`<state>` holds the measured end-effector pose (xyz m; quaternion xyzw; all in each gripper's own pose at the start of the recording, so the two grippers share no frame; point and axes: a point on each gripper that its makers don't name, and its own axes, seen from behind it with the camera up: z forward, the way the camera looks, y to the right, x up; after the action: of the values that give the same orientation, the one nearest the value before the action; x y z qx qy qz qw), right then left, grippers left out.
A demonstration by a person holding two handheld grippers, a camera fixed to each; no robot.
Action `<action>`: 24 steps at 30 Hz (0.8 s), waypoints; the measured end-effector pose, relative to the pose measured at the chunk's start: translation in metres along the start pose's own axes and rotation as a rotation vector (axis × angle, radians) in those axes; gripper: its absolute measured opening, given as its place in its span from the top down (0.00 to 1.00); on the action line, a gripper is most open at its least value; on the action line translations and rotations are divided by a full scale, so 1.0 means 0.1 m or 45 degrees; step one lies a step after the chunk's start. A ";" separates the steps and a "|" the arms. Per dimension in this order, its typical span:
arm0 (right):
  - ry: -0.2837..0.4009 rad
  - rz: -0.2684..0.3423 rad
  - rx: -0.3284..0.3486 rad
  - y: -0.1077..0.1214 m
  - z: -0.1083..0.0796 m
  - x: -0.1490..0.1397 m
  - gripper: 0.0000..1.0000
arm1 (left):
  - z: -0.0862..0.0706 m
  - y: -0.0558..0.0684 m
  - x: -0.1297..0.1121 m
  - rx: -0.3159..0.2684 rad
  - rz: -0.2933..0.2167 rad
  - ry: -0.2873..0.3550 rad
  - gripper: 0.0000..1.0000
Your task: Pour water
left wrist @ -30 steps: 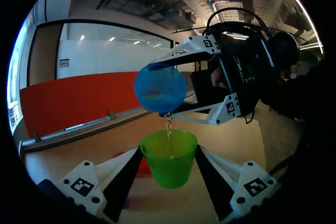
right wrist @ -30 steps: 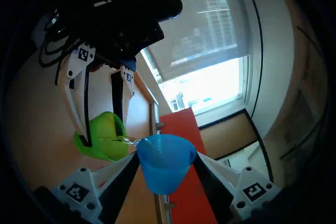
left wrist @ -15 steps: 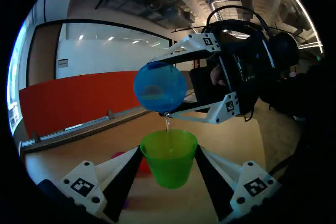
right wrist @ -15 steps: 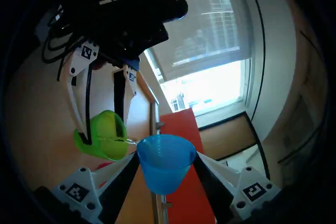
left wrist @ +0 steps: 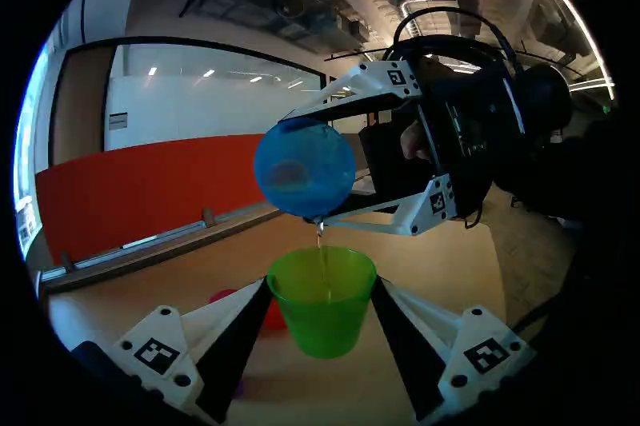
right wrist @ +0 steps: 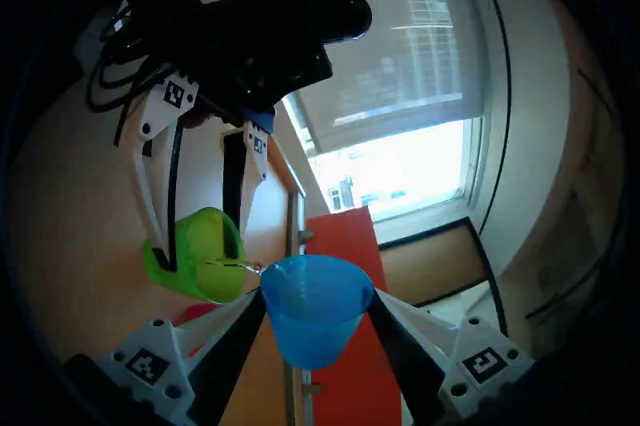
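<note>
Left gripper (left wrist: 320, 302): fingers clamped on the green cup (left wrist: 322, 314), held upright as receiver.
Right gripper (right wrist: 316, 310): fingers clamped on the blue cup (left wrist: 304, 168), tipped so its lip drains.
Water (left wrist: 320, 236): thin thread falling from the blue cup into the green cup directly beneath.

Your blue cup (left wrist: 305, 168) is tipped on its side, just above your upright green cup (left wrist: 322, 298). A thin trickle of water (left wrist: 319, 228) falls between them.

No legible text or labels
</note>
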<state>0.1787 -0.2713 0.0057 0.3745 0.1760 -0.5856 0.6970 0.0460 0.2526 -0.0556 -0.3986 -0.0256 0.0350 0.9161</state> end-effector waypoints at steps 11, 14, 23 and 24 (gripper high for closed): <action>-0.005 -0.039 -0.003 0.03 0.00 -0.02 0.09 | 0.00 0.01 0.02 -0.003 0.004 0.003 0.12; -0.006 -0.047 -0.003 0.03 0.01 -0.01 0.09 | 0.00 0.01 0.02 -0.005 0.004 0.005 0.12; -0.005 -0.071 -0.007 0.06 0.01 0.00 0.08 | 0.01 0.00 0.02 -0.002 0.003 0.008 0.13; -0.006 -0.076 -0.008 0.06 0.01 0.00 0.08 | 0.01 0.00 0.02 -0.002 0.003 0.009 0.13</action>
<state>0.1847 -0.2722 0.0084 0.3653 0.1873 -0.6066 0.6808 0.0481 0.2531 -0.0550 -0.3996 -0.0220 0.0346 0.9158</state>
